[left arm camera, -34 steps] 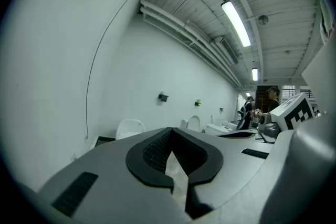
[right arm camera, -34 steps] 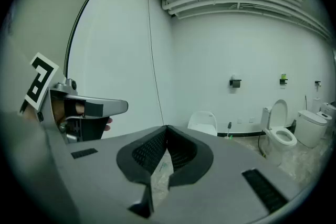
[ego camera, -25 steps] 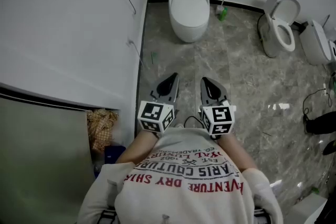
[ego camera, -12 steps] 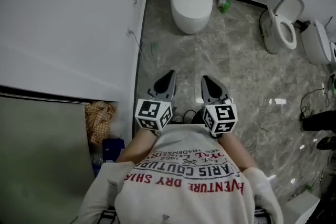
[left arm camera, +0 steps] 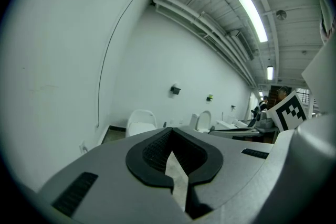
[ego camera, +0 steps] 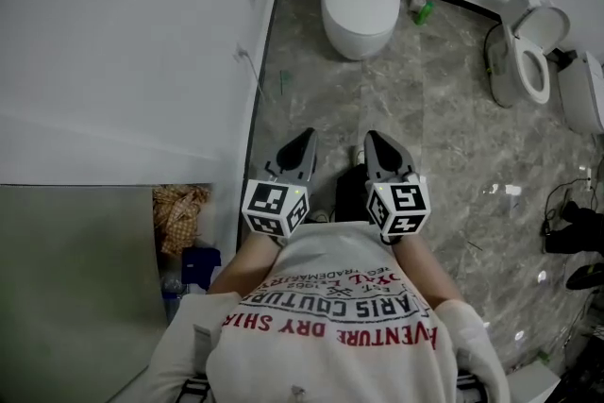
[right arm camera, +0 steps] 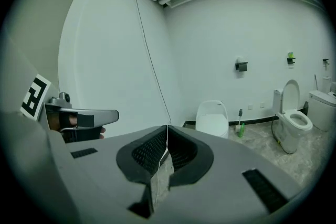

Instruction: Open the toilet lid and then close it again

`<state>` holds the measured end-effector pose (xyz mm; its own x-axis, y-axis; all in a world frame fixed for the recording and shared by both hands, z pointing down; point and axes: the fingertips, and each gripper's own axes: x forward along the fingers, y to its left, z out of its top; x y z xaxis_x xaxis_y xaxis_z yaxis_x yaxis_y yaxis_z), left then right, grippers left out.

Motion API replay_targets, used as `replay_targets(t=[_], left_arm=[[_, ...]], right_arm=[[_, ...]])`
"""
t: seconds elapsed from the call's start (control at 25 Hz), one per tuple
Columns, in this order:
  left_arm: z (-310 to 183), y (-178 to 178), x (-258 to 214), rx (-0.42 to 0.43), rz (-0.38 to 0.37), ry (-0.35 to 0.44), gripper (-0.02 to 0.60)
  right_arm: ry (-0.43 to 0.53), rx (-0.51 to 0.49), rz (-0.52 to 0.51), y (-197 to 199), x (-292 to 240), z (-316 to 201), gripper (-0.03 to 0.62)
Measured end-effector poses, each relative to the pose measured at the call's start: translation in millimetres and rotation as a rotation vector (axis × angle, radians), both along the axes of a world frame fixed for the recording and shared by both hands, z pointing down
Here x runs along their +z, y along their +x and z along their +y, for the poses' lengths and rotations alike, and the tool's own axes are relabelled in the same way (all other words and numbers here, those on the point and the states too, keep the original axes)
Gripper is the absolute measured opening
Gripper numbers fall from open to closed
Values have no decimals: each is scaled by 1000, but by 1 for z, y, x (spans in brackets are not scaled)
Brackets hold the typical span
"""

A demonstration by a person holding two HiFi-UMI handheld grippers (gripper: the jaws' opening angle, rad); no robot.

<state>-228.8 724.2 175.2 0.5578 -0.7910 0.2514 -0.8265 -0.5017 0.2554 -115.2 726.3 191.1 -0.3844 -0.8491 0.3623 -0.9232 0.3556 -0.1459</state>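
You hold both grippers side by side, close in front of your body. The left gripper (ego camera: 306,139) and right gripper (ego camera: 372,139) point forward and slightly down, jaws pressed together, nothing between them.

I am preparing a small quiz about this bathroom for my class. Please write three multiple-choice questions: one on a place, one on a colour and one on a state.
1. Where does the green bottle stand?
A) on the floor beside the toilet by the left wall
B) on that toilet's lid
C) at the person's feet

2. What colour is that toilet?
A) black
B) white
C) blue

3. How is its lid?
A) raised
B) taken off
C) down

Answers: 1 A, the bottle stands on the tiles next to the bowl. 2 B, its whole body is white. 3 C, the lid lies flat over the seat.
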Motion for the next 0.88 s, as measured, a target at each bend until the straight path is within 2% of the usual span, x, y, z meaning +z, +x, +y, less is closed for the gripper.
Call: replay_targets(t=[0.28, 0.48, 0.72, 0.88], left_arm=[[-87, 35, 13, -35, -27, -40, 6], [-164, 88, 17, -48, -26, -57, 6], [-250, 154, 10, -39, -54, -40, 6], [-290, 173, 15, -66, -61, -59, 6]], right_arm=[[-34, -28, -27, 36, 12, -92, 14], [-43, -66, -15, 84, 16, -168, 15], [-68, -80, -20, 150, 21, -252, 15], [-100, -111, -9, 172, 32, -291, 14]])
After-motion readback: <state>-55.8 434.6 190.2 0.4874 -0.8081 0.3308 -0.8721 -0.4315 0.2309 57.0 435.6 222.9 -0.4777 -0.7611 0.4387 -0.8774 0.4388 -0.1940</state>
